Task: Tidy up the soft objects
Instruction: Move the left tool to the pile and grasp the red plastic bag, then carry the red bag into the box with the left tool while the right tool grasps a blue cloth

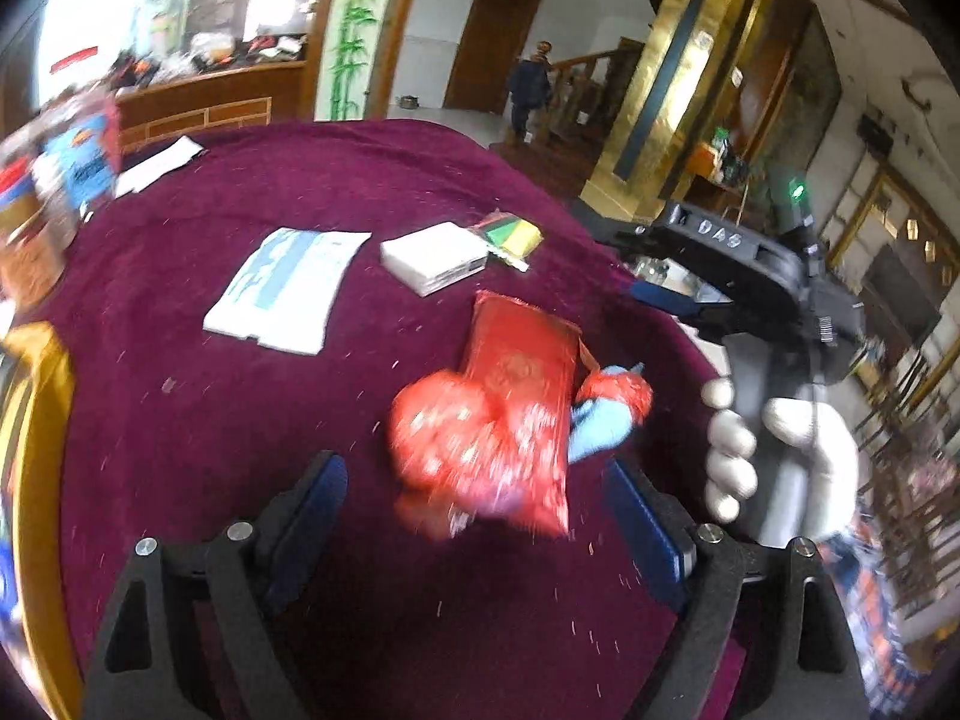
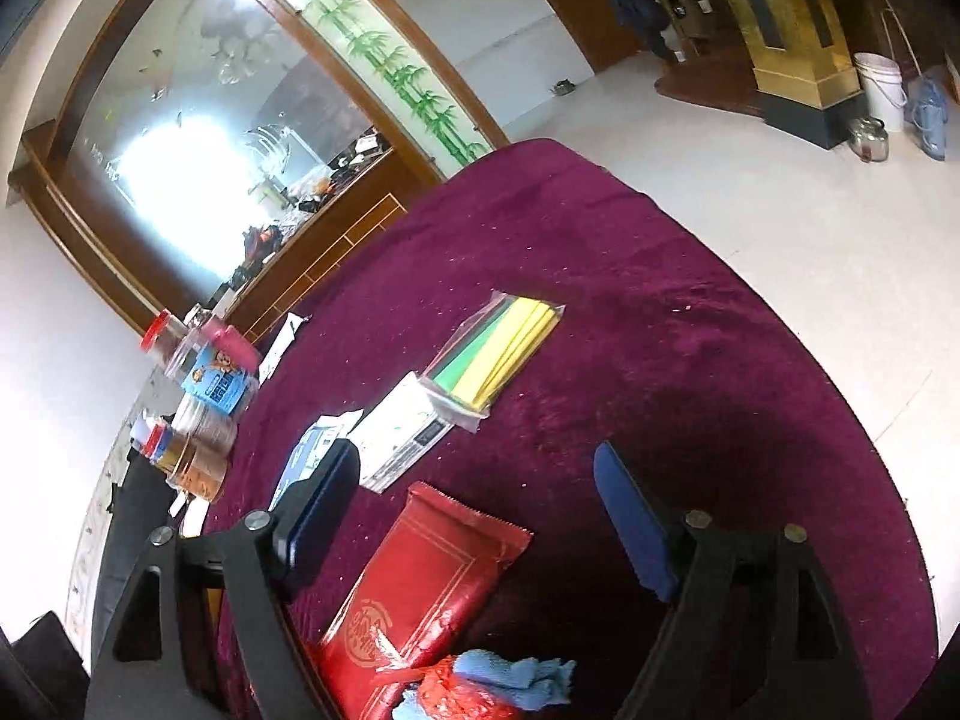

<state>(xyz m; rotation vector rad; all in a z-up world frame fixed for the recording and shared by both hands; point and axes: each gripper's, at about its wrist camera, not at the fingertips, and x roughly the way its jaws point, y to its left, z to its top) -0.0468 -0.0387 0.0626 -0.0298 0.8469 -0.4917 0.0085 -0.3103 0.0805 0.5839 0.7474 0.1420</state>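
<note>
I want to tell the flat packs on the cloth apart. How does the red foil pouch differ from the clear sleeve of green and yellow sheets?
The red foil pouch is opaque, glossy and embossed; the clear sleeve shows its green and yellow sheets. The pouch looks puffed, the sleeve flat. A red mesh bundle overlaps the pouch's near end, while the sleeve's near end overlaps a white pack. Both lie on the maroon tablecloth.

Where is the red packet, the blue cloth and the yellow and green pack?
Red packet (image 2: 414,588), right wrist view, on its front.
Blue cloth (image 2: 510,678), right wrist view, on its middle.
Yellow and green pack (image 2: 498,354), right wrist view, on its yellow part.
</note>
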